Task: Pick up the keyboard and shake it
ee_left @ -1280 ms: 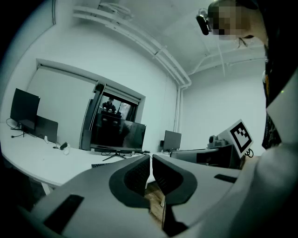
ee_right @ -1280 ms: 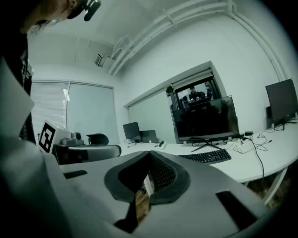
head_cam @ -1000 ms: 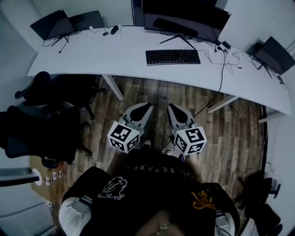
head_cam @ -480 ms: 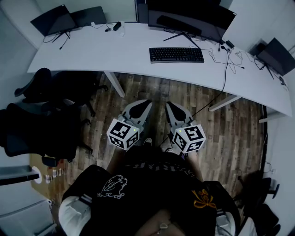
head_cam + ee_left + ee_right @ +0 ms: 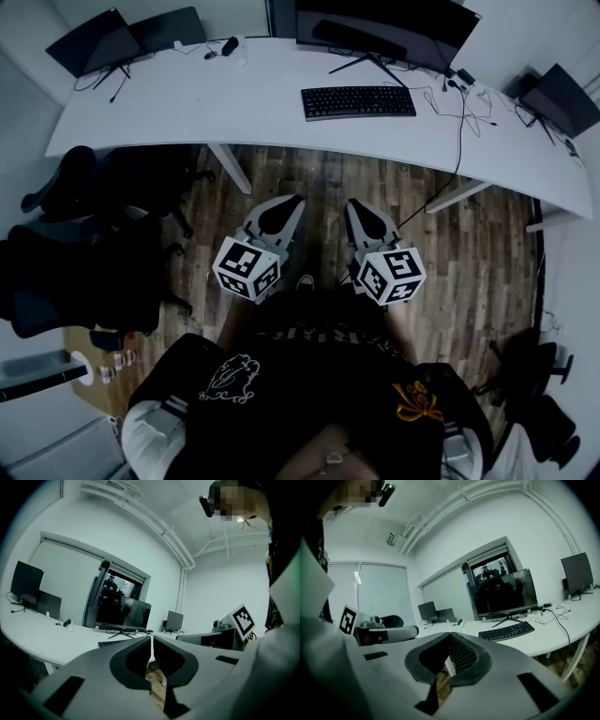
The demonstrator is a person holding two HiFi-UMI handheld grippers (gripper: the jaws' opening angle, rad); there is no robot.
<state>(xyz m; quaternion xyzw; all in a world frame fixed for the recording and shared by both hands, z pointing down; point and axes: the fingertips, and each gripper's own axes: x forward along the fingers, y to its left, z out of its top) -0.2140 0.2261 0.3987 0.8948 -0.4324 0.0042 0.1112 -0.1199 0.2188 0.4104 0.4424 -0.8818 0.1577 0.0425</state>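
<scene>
From your head, the black monitor (image 5: 375, 23) is cut off at the top. The flat black keyboard (image 5: 359, 101) lies on the white curved worktop (image 5: 187, 103), well apart from your left gripper (image 5: 292, 202) and right gripper (image 5: 353, 206). Left gripper view: fingers pressed together, empty. Right gripper view: likewise together, holding nothing.

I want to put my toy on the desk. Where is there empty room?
The desk is bare in the wide stretch between the two dark screens and the keyboard. Right of the keyboard, cables crowd it.
</scene>
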